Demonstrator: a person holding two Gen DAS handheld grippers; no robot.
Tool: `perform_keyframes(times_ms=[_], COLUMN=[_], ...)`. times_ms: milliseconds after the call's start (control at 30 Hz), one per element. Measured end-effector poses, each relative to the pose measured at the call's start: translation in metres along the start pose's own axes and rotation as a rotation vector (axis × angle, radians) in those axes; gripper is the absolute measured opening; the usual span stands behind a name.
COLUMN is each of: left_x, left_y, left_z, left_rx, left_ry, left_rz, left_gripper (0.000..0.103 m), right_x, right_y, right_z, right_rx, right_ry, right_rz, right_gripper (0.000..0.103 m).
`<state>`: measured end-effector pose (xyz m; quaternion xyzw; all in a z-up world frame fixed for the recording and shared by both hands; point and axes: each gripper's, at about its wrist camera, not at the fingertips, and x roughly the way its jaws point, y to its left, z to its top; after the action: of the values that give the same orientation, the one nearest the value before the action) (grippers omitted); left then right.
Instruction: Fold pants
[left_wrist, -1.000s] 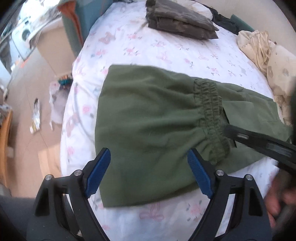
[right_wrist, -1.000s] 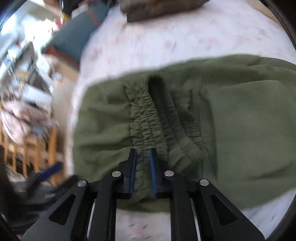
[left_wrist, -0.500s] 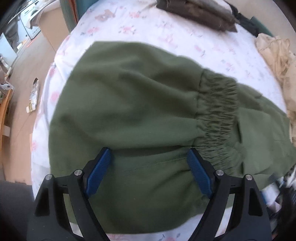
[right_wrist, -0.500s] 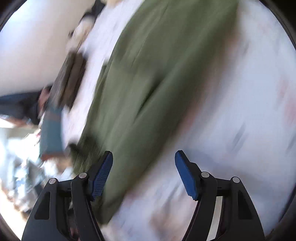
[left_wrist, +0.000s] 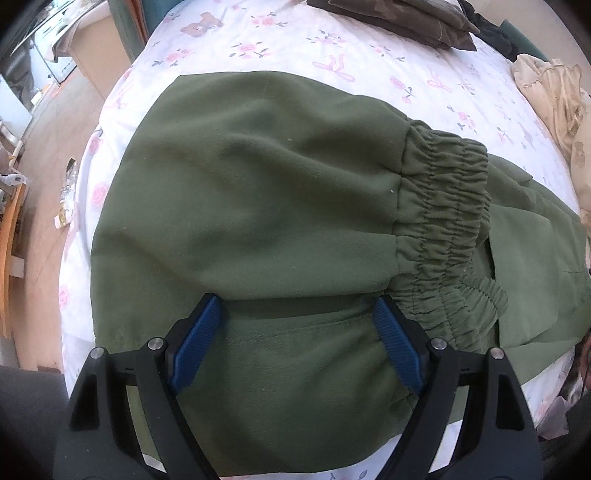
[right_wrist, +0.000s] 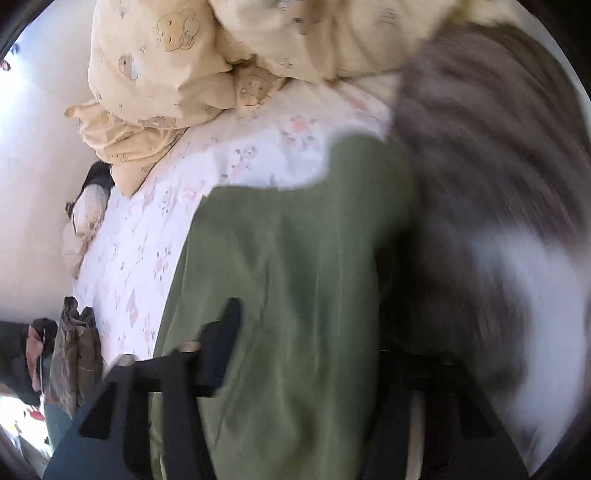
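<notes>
Left tongs spread wide, blue pads pressed down onto the green pants, nothing pinched between them. Right tongs blurred, partly apart and closing, green cloth lying across the gap under them; no sure grip to be made out in the smear.

Pants spread flat on the bed, over a white sheet printed with pink flowers. In the left wrist view, folded so one layer lies over another: a wide plain panel reaching left and far from the tongs, the gathered elastic waistband just right of the right pad, more green cloth running on to the right beyond it. Long axis running left to right across the bed, waistband band itself running near to far.

In the right wrist view, pants stretching away from the tongs toward the far side, their far edge stopping short of a cream quilt heaped at the far end. Folded dark garments at the far edge of the bed, well apart from the pants.
</notes>
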<state>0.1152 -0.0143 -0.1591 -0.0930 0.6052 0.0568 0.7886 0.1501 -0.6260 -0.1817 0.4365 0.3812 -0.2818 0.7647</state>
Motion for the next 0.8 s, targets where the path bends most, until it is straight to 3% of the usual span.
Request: perform_keyframes(times_ms=[67,100,167,200,300,400,500,567,667,800], left_x=[-0.001,0.0,-0.001,-0.002,-0.004,-0.007,-0.018,-0.03,-0.053,-0.081], left_y=[0.003,0.002,0.003,0.003,0.004,0.004,0.012,0.021,0.031,0.037], left_z=[-0.001,0.0,-0.001,-0.003,-0.002,0.001,0.002,0.004,0.009,0.008], left_rx=[0.0,0.002,0.008,0.009,0.0,-0.007,-0.033,-0.072,-0.119,-0.115], left_ry=[0.002,0.002,0.001,0.001,0.007,0.007,-0.023,-0.044,-0.082,-0.154], left_rz=[-0.009,-0.011,-0.011,-0.011,-0.016,-0.023,-0.022,-0.034,-0.089,-0.119], left_gripper=[0.082,0.082,0.082,0.082,0.082,0.081,0.061,0.058,0.058,0.06], right_x=[0.011,0.014,0.013,0.01,-0.004,-0.035,-0.059,-0.071,-0.097,-0.129], right_y=[-0.01,-0.017,-0.02,-0.019,-0.001,0.025,0.056,0.085,0.132,0.187], right_z=[0.011,0.015,0.018,0.018,0.018,0.009,-0.006,-0.024,-0.065,-0.149], right_rx=[0.006,0.02,0.022,0.008,-0.067,-0.146,-0.239,-0.337,-0.517,-0.708], right_ry=[0.031,0.041,0.034,0.026,-0.04,-0.117,-0.128,-0.117,-0.111,-0.071], right_rz=[-0.029,-0.048,-0.052,-0.052,-0.014,0.099,0.22,0.284,0.374,0.507], right_gripper=[0.039,0.028,0.017,0.005,0.004,0.003,0.003,0.003,0.003,0.003])
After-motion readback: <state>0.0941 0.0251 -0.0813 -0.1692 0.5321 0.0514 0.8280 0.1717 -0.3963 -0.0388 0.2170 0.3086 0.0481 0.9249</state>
